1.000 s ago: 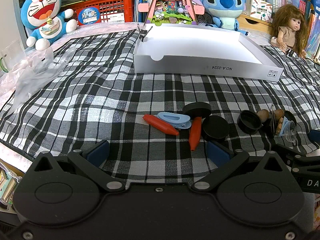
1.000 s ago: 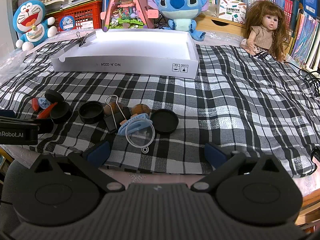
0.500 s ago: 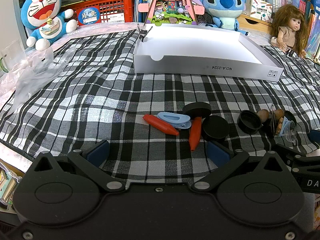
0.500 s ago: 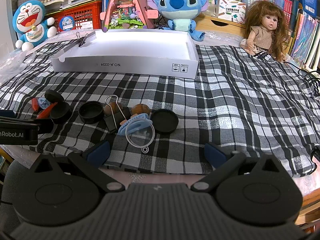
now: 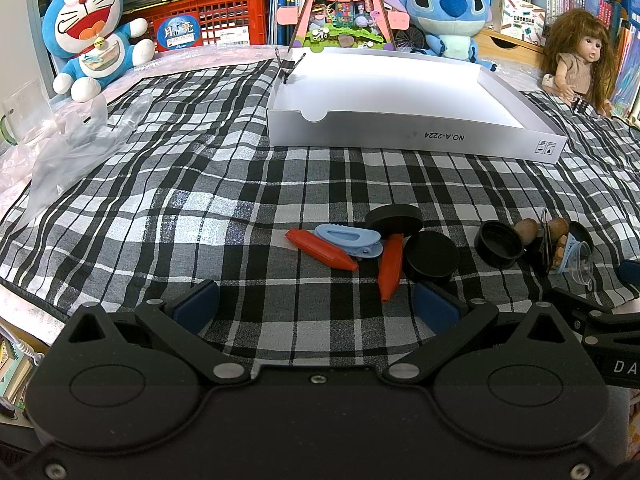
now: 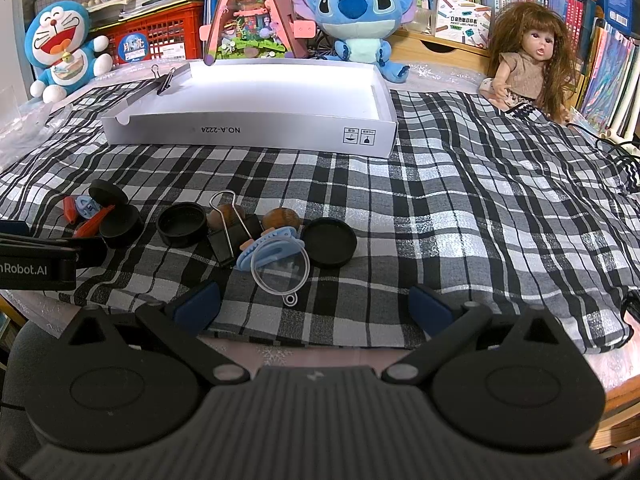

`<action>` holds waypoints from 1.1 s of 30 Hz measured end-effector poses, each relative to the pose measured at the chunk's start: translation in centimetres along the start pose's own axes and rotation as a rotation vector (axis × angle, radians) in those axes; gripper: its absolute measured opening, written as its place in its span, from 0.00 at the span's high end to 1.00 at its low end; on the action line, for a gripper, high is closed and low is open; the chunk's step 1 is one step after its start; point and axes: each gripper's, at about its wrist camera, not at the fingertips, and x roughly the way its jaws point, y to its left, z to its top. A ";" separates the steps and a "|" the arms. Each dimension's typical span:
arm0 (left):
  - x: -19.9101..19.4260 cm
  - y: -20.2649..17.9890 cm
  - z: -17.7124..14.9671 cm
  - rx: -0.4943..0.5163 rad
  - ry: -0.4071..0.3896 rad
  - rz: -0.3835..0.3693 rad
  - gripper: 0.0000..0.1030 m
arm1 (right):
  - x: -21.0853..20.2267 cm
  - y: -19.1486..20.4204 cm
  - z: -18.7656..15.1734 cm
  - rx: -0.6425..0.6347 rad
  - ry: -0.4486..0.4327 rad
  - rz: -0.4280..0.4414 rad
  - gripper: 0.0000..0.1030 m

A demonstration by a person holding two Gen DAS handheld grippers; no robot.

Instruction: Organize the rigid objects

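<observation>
White cardboard tray (image 5: pixel 416 136) printed "NO.A-2224" upside down, red crate (image 6: pixel 160 40) sticker "月亮", left gripper (image 5: pixel 316 308) and right gripper (image 6: pixel 316 304) both wide apart, empty.

Left gripper (image 5: pixel 316 308) and right gripper (image 6: pixel 314 306) — both low, level, fingers spread wide, nothing between them

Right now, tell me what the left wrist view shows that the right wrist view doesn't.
Only the left wrist view shows the crumpled clear plastic bag fully. Only the right wrist view shows the clear round funnel plainly, and the cloth's right edge. Both show the empty white box, black caps, orange pieces and both open grippers.
</observation>
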 end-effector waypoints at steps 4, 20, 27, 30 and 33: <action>0.2 0.3 -0.2 0.004 -0.005 -0.001 0.00 | -0.1 0.0 0.1 0.000 0.000 0.000 0.00; 0.0 0.2 -0.5 0.025 -0.031 -0.014 0.00 | -0.5 -0.4 -0.7 0.007 -0.074 0.005 0.00; -0.3 0.3 -0.7 0.013 -0.038 -0.023 0.00 | -0.6 -0.5 -0.9 -0.002 -0.100 0.014 0.00; -0.8 0.5 -0.9 0.009 -0.046 -0.044 0.04 | -0.9 -0.6 -0.9 0.006 -0.116 0.022 0.00; -1.5 0.4 -1.3 0.023 -0.070 -0.073 0.14 | -1.2 -0.8 -1.0 0.013 -0.134 0.048 0.02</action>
